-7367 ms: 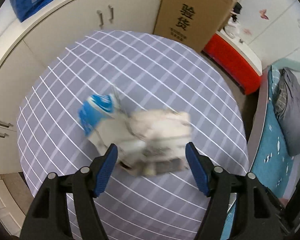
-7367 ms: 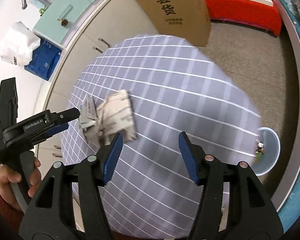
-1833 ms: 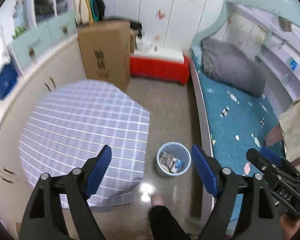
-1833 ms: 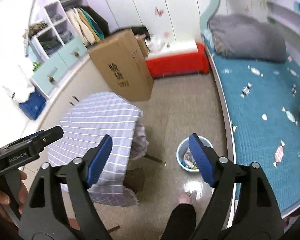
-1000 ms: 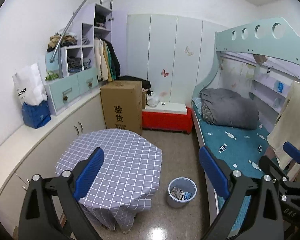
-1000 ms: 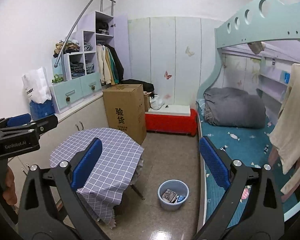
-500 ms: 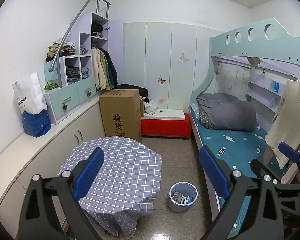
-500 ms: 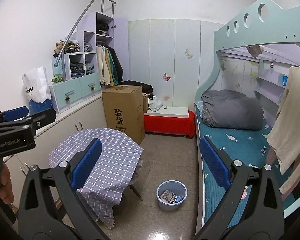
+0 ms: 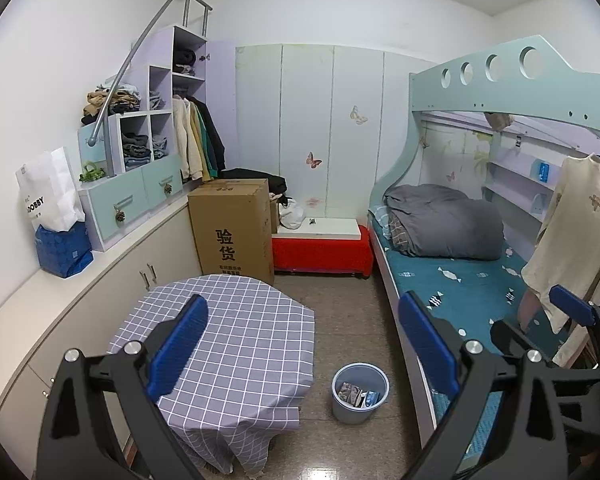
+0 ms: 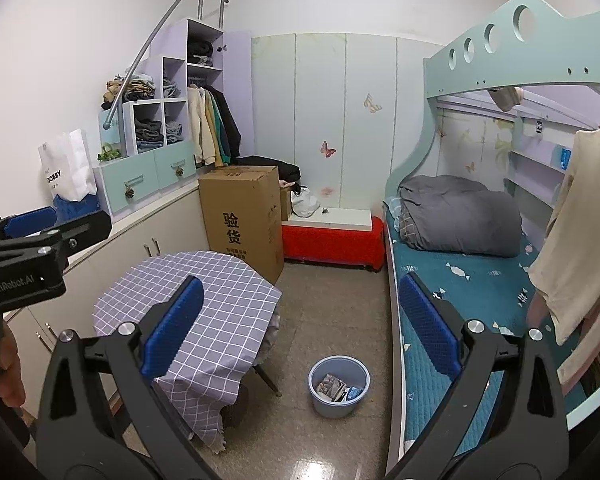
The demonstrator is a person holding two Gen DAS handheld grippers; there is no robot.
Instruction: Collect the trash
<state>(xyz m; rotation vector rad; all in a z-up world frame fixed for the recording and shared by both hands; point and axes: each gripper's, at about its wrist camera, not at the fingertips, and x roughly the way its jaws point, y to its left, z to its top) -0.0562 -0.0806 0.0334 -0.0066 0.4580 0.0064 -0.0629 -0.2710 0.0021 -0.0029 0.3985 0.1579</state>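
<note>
Blue bin point(image 9: 360, 394) on the floor holds crumpled wrappers point(image 9: 351, 392); checked worktop point(image 9: 236, 332) beside it. Left tongs point(image 9: 300, 340) and right tongs point(image 10: 300, 326) both gape wide, holding nothing.

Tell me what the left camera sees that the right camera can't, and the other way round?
Only the left wrist view shows the right gripper from outside, at its right edge. Only the right wrist view shows the left gripper from outside, plus the hand holding it. Both show the blue bin with trash inside, the checked table, the cardboard box and the bunk bed.
</note>
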